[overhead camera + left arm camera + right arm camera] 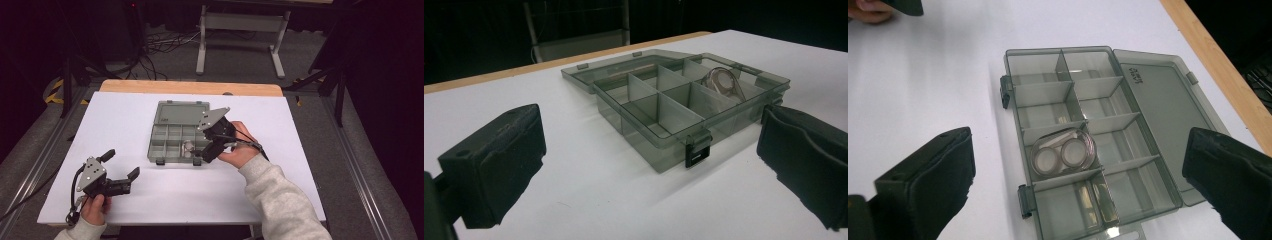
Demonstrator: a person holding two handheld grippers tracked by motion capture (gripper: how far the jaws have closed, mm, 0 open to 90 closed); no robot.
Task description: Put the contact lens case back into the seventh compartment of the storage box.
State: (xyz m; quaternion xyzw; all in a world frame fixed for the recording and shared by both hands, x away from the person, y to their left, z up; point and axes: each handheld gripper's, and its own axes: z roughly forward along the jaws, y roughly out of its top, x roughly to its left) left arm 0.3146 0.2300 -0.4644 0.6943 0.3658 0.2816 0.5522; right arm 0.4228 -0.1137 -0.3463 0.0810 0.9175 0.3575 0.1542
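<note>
1. One organizer box [172, 136] of smoky grey clear plastic lies near the middle of the white table [125, 115], its lid [183, 112] folded flat open toward the far edge.
2. The box is split by dividers into eight compartments in two rows, with two black latches [697, 149] on its near wall.
3. One compartment holds two small rolls of clear tape [1063, 155] lying side by side.
4. Two grippers: the right gripper [200, 156] hangs over the box's right end, jaws spread wide and gripping nothing.
5. The left gripper [121, 167] sits near the table's near left corner, jaws spread wide, empty, well apart from the box.
</note>
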